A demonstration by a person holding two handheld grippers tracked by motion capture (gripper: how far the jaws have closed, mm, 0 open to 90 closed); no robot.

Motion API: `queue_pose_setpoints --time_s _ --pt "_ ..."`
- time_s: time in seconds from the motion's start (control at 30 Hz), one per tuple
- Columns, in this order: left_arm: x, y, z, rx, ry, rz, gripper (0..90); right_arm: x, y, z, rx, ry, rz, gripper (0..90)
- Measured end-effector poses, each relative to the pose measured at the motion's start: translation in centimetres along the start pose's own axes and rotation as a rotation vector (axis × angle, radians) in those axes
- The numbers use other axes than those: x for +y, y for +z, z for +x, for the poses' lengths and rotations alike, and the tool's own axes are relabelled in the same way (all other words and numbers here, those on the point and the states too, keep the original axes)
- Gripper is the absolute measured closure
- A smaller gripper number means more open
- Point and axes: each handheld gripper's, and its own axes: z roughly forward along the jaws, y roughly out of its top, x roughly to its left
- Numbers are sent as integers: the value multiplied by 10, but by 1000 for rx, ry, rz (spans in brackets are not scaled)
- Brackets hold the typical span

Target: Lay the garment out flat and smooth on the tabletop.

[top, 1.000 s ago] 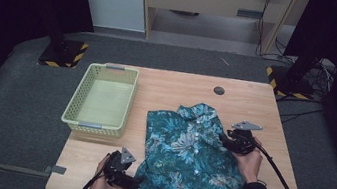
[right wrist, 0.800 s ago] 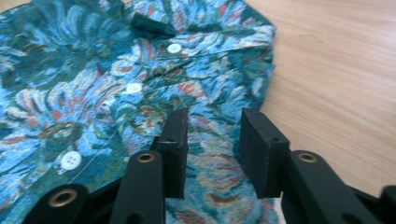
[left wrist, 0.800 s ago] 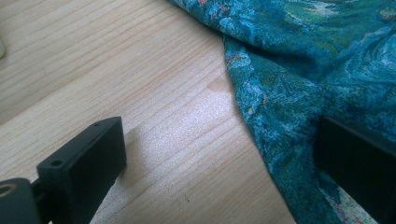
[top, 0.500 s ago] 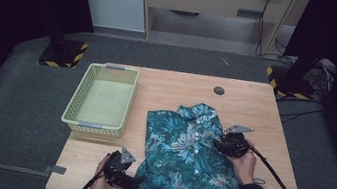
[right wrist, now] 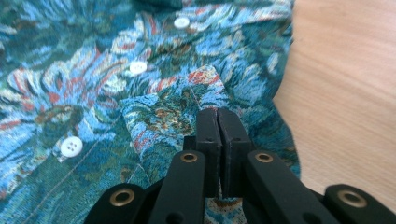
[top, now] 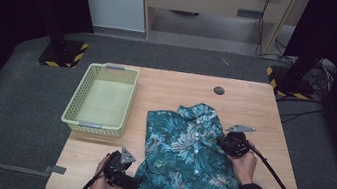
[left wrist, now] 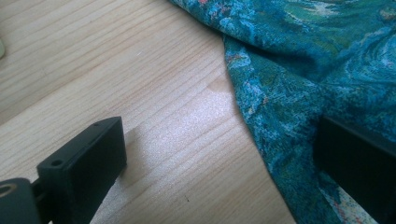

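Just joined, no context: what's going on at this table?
A person works on a teal floral shirt spread on a wooden table, with tongs in each hand. The right tongs have just been closing and are now shut on a fold of the shirt near its right edge. The left tongs are open at the shirt's lower left edge, one jaw on bare wood, the other over the fabric. A pale green basket sits to the left.

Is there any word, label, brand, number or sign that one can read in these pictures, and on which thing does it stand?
None: no readable text stands on anything.
The shirt bears a flower print and plain white buttons, no label in view.
The basket, the table and the grippers bear no writing.
The yellow-black stripes on the floor stands are warning marks, not words.
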Motion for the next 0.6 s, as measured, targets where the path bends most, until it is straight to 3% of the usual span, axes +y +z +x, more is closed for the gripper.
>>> queue_pose_setpoints --time_s 0.13,0.3,0.47,0.6 --pt "0 0 0 0 0 0 19 5 -11 -3 -12 9 -43 885" --pt "0 0 0 0 0 0 19 15 -41 -13 -80 15 -146 885" --pt "0 0 0 1 -1 0 19 21 -75 -27 -178 57 -274 885" --pt "0 0 0 0 -1 0 19 18 -92 -43 -320 96 -304 884"
